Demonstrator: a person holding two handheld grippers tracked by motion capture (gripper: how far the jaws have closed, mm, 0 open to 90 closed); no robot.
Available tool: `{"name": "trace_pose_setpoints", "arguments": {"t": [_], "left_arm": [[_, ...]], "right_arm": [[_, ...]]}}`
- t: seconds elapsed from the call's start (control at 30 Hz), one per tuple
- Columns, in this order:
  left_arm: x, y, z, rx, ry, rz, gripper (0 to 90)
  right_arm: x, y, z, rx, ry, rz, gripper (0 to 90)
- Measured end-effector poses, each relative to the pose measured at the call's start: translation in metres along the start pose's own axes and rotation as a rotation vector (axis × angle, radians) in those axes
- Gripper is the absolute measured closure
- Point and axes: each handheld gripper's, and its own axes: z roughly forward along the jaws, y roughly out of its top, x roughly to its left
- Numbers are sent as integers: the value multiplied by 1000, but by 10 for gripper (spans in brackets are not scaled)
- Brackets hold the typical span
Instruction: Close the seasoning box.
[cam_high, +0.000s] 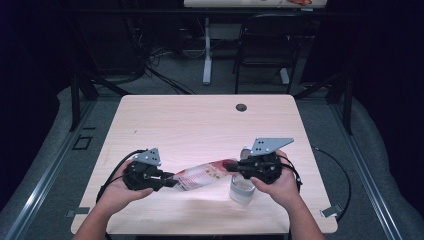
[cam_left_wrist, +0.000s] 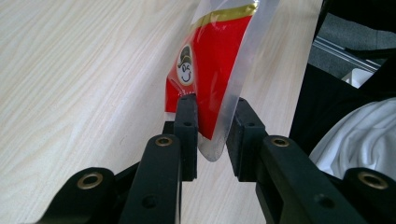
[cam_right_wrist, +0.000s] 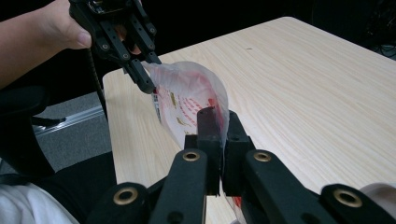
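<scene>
A puffed snack bag (cam_high: 205, 174), clear plastic with red print, hangs stretched just above the wooden table (cam_high: 200, 120) between my two grippers. My left gripper (cam_high: 172, 182) is shut on the bag's left end; in the left gripper view its jaws (cam_left_wrist: 212, 126) clamp the clear lower edge of the bag (cam_left_wrist: 210, 70). My right gripper (cam_high: 232, 167) is shut on the right end. In the right gripper view its jaws (cam_right_wrist: 217, 121) pinch the bag (cam_right_wrist: 191, 93), and the left gripper (cam_right_wrist: 147, 79) grips the far corner.
A clear glass cup (cam_high: 242, 190) stands on the table right under my right hand. A cable hole (cam_high: 241, 107) sits near the table's far edge. Behind the table are a black chair (cam_high: 270, 45) and the white leg of another desk (cam_high: 207, 55).
</scene>
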Motion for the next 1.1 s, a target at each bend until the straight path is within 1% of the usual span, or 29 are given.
{"name": "trace_pose_setpoints", "arguments": {"t": [0.23,0.37,0.5,0.57,0.87,1.1], "left_arm": [[-2,5,-5,14,4,17,760],[-3,7,-8,13,10,22,760],[-3,9,-12,18,12,22,761],[-3,11,-15,17,17,21,761],[-1,14,-21,16,20,22,764],[-1,19,-26,14,28,33,765]], "right_arm": [[1,-1,-2,1,-1,0,891],[1,-2,-3,4,-6,1,891],[1,-3,-1,5,-9,6,889],[1,-3,-1,15,-12,6,889],[-1,-5,1,25,-17,14,889],[-2,-6,0,27,-16,18,889]]}}
